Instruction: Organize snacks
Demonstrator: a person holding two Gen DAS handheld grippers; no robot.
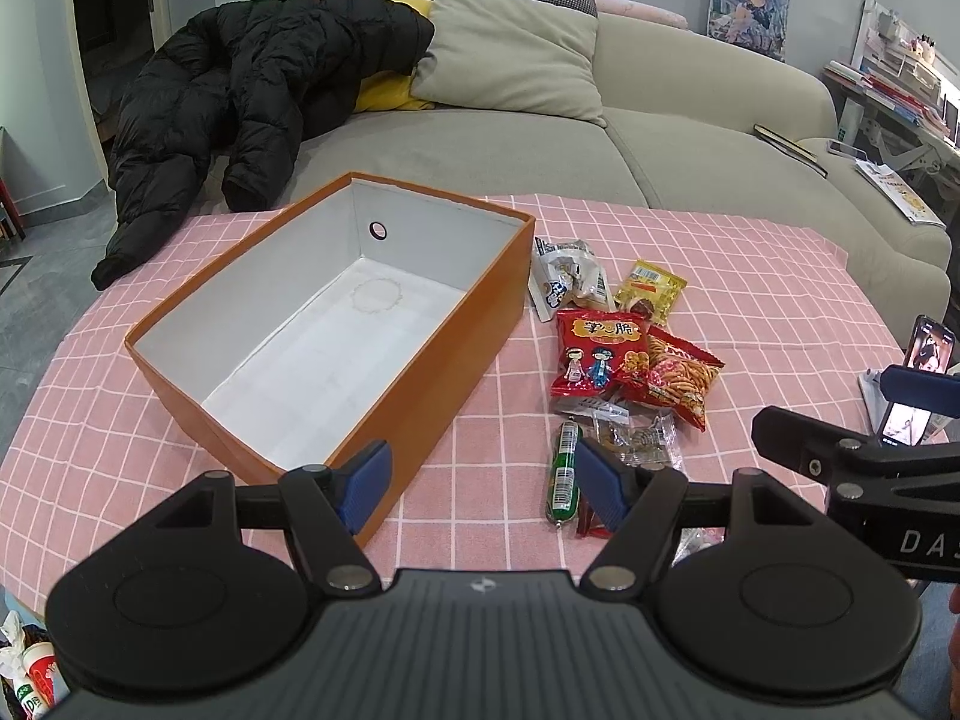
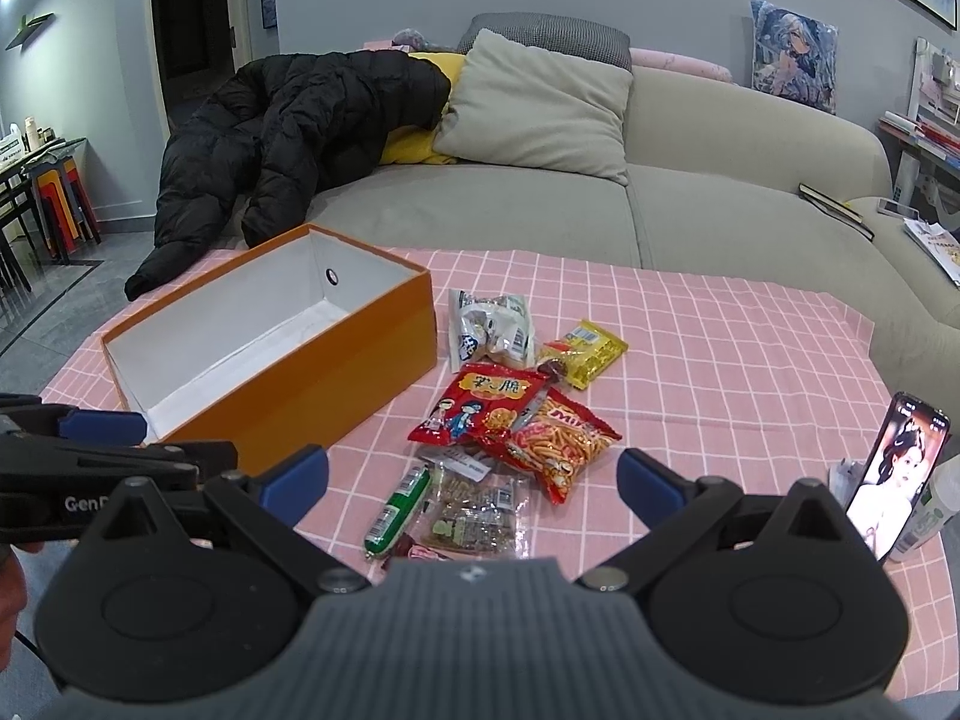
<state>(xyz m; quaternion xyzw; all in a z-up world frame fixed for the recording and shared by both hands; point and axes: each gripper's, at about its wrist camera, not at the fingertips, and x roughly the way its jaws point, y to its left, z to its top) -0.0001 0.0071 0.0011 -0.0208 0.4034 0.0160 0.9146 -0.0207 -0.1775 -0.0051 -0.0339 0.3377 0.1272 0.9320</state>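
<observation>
Several snack packets (image 2: 510,420) heaped on pink surface (image 2: 750,360) beside empty orange box (image 2: 312,384). Light, crinkly, slippery, probably; best pinched at a sealed edge. Left gripper (image 1: 483,483) and right gripper (image 2: 474,480): fingers apart, holding nothing.

Clear pouch (image 1: 636,441) was partly hidden behind left gripper's pad (image 1: 603,483); red wrapper (image 2: 420,552) mostly covered by right gripper body. Bag (image 1: 27,672) was cut off at frame edge. Pack text too small to be read.
</observation>
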